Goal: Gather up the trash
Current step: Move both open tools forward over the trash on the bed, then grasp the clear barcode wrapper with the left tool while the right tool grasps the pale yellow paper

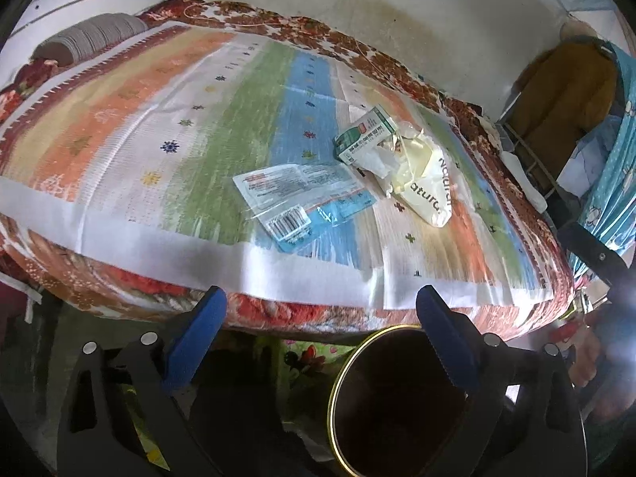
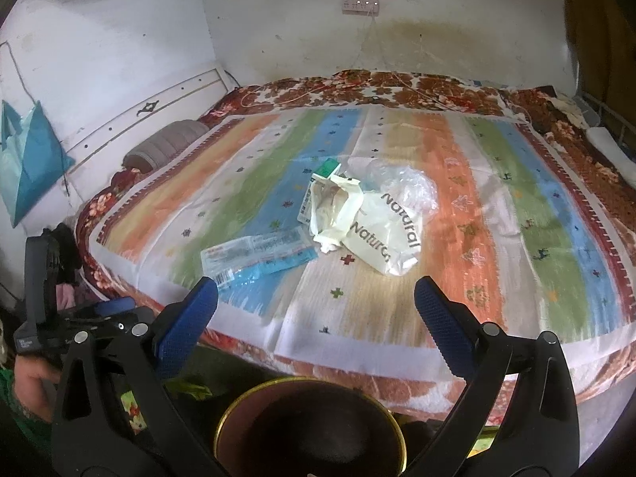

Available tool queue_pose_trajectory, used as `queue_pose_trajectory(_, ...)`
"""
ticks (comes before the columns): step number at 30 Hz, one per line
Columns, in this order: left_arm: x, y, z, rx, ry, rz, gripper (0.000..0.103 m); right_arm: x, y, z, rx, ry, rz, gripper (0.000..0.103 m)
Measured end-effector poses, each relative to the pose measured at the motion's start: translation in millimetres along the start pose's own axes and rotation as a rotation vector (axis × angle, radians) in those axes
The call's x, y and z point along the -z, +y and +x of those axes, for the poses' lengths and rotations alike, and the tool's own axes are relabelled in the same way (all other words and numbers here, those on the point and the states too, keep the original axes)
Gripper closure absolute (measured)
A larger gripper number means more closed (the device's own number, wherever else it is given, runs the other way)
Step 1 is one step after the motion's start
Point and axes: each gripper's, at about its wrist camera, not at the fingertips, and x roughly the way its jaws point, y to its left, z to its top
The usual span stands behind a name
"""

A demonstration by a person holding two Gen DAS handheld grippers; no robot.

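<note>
Trash lies on a striped bedspread (image 1: 159, 127): a green and white carton (image 1: 363, 133), a cream "Natural" plastic bag (image 1: 427, 183), and a clear flat wrapper with a barcode (image 1: 298, 198). The same carton (image 2: 324, 183), bag (image 2: 377, 230) and wrapper (image 2: 258, 260) show in the right wrist view, with crumpled clear plastic (image 2: 409, 185) behind the bag. A dark round bin with a gold rim (image 1: 397, 401) stands on the floor below the bed edge, also in the right wrist view (image 2: 310, 429). My left gripper (image 1: 322, 330) and right gripper (image 2: 316, 318) are open and empty, short of the bed edge.
A grey rolled pillow (image 1: 91, 37) lies by the headboard (image 2: 151, 107). A power strip (image 2: 361, 4) hangs on the far wall. A blue patterned curtain (image 1: 612, 183) and a metal rack (image 1: 528, 159) stand to the right. A teal bag (image 2: 28, 163) hangs at left.
</note>
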Motion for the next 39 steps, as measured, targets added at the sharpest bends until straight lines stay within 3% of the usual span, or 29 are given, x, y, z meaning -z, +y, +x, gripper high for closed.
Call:
queue_pose_trajectory(12, -31, 30, 40, 0.037, 0.012, -0.116, 0.012, -26, -1, 63, 0.030, 0.030, -0.008, 0.011)
queue_pose_trajectory(23, -48, 65, 73, 0.066, 0.011, -0.192, 0.024, -45, -12, 124, 0.037, 0.088, 0.049, 0.031)
queue_pose_trajectory(26, -50, 72, 81, 0.088, 0.009, -0.203, 0.029, -47, -10, 138, 0.035, 0.107, 0.042, 0.041)
queue_pose_trajectory(30, -52, 83, 92, 0.121, 0.008, -0.229, 0.038, -50, -10, 158, 0.034, 0.133, 0.045, 0.046)
queue_pose_trajectory(34, -54, 92, 103, 0.176, 0.009, -0.261, 0.052, -52, -15, 171, 0.077, 0.137, 0.062, 0.055)
queue_pose_trajectory(36, -55, 94, 108, 0.192, 0.010, -0.271, 0.062, -51, -15, 181, 0.076, 0.157, 0.059, 0.062)
queue_pose_trajectory(39, -55, 93, 111, 0.171, 0.007, -0.255, 0.074, -50, -18, 192, 0.099, 0.170, 0.056, 0.082)
